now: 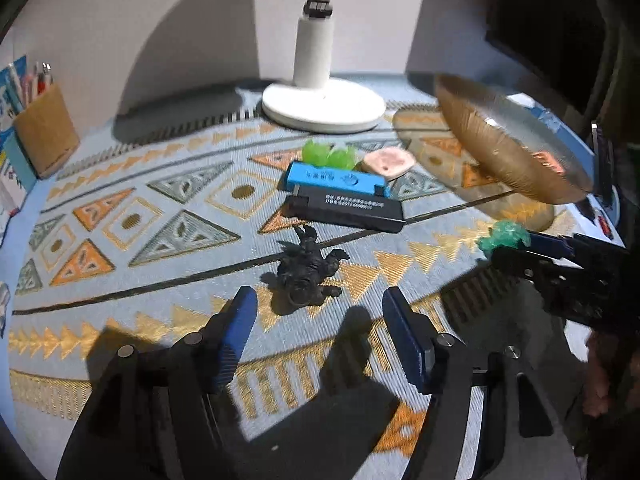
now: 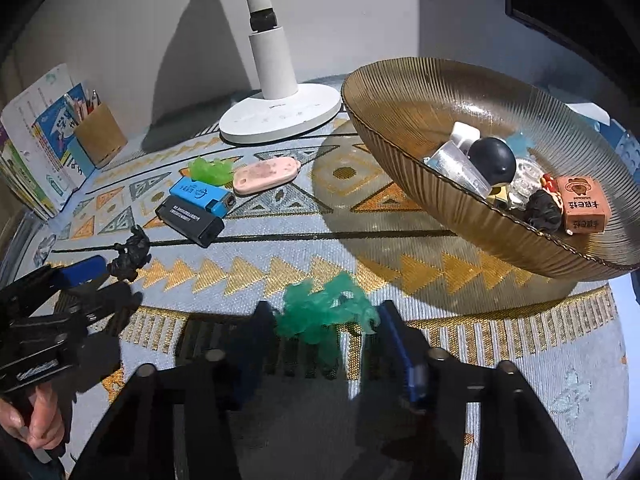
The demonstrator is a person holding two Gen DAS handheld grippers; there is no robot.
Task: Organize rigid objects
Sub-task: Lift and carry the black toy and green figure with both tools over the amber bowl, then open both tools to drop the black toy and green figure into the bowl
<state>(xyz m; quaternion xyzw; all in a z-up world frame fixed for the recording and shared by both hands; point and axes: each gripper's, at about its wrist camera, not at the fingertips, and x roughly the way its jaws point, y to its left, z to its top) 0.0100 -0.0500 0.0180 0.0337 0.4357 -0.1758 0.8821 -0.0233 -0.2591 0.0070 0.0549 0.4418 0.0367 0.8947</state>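
Both wrist cams close, angled down at the mat [image 1: 168, 280]; both see lamp base [image 2: 280, 114], lighters [image 1: 344, 196].

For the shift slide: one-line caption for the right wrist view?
Right gripper straddles a teal figurine on the patterned mat, amber glass dish of sorted items beyond.

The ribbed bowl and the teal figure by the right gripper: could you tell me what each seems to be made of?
The ribbed bowl looks like amber-tinted glass, possibly clear plastic: the mat's pattern shows through its glossy fluted wall. The teal figure looks like translucent soft plastic or resin: light glows through its edges, and its finish is satiny. It sits between the right gripper fingers.
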